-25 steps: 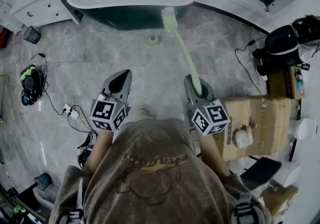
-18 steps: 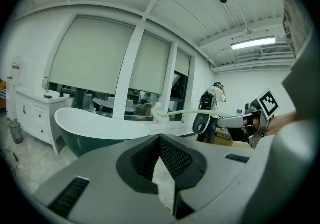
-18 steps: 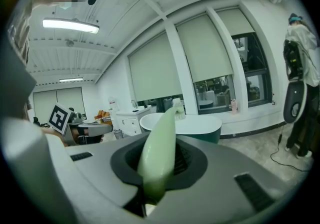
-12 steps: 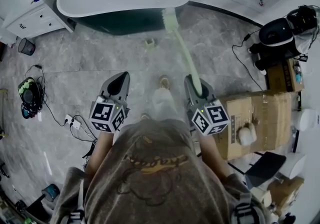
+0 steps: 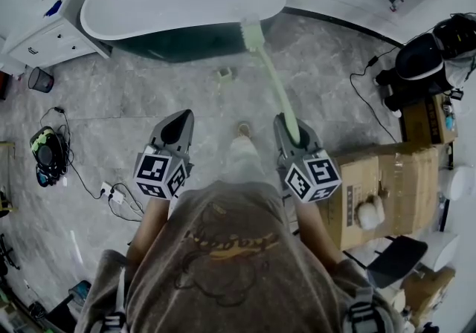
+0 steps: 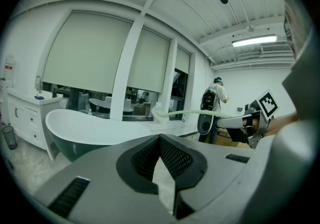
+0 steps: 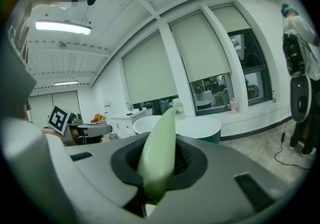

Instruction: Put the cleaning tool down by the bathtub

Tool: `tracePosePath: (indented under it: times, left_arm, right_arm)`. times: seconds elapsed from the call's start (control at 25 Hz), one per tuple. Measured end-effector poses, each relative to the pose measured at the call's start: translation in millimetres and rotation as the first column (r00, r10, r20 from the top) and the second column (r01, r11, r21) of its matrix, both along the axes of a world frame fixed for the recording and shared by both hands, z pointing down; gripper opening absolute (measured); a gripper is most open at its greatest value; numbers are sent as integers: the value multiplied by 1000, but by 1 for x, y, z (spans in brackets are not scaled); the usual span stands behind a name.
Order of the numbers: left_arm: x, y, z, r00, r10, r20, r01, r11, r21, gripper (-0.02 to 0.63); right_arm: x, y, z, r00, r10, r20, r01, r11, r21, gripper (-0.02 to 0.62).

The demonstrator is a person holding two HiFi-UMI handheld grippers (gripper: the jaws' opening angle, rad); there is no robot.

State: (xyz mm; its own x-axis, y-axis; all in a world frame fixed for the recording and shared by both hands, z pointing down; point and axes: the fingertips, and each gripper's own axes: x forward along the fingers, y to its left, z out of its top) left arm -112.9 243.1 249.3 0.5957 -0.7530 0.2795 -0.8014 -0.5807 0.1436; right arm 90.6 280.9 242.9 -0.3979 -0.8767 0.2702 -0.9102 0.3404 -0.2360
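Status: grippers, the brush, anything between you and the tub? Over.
Left gripper shut, empty. Right gripper shut on green brush, head out toward bathtub, not yet down. Small pale item on floor short of the tub.

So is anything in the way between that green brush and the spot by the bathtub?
Nothing visible blocks it. The right gripper is shut on the long-handled brush, whose head reaches the bathtub. Only a small pale object lies on the grey floor near the tub, left of the brush.
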Motion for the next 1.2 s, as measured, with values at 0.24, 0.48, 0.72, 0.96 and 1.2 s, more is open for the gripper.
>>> tracePosePath:
  times: [0.24, 0.48, 0.72, 0.96, 1.2]
  left_arm:
    - [16, -49, -1, 1000, 0, 7, 0, 1000, -10, 11]
    - [28, -108, -14, 999, -34, 9, 34, 999, -3, 11]
    - [47, -172, -20, 998, -67, 15, 67, 998, 3, 11]
    - [65, -223, -21, 994, -105, 17, 105, 994, 7, 11]
    - [74, -259, -23, 987, -161, 15, 161, 987, 21, 11]
  right_arm:
    - [9, -52, 3, 1000, -26, 6, 26, 1000, -12, 46]
    - [22, -120, -5, 998, -66, 16, 66, 998, -7, 46]
    - [37, -192, -13, 992, -123, 11, 123, 992, 9, 46]
    - [51, -245, -14, 985, -175, 3, 175, 984, 12, 46]
    - [63, -286, -11, 977, -214, -10, 214, 977, -3, 46]
